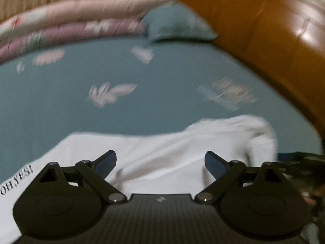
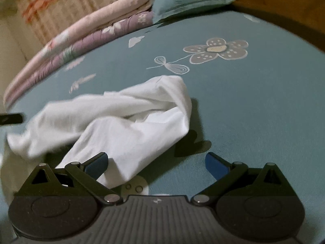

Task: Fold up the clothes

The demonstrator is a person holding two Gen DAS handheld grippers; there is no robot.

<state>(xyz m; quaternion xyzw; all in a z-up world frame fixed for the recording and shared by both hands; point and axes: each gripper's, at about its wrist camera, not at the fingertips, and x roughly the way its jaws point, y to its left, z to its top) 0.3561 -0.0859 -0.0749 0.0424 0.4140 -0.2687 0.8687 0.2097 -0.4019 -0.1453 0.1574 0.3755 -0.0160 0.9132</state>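
Observation:
A white T-shirt (image 1: 172, 154) with black lettering at its left edge lies rumpled on a teal bedsheet (image 1: 61, 101). My left gripper (image 1: 160, 163) hovers over the shirt's middle, jaws wide open, nothing between its blue pads. In the right wrist view the same white shirt (image 2: 130, 126) lies bunched, one flap reaching toward the camera. My right gripper (image 2: 156, 162) is open above the sheet (image 2: 254, 111); the shirt's near flap lies against its left pad (image 2: 97, 162), and the right pad stands free.
Folded pink and purple quilts (image 1: 71, 24) and a teal pillow (image 1: 174, 22) lie at the far side of the bed. A glossy wooden headboard (image 1: 264, 40) curves along the right. A dark object (image 2: 11, 119) pokes in at the right view's left edge.

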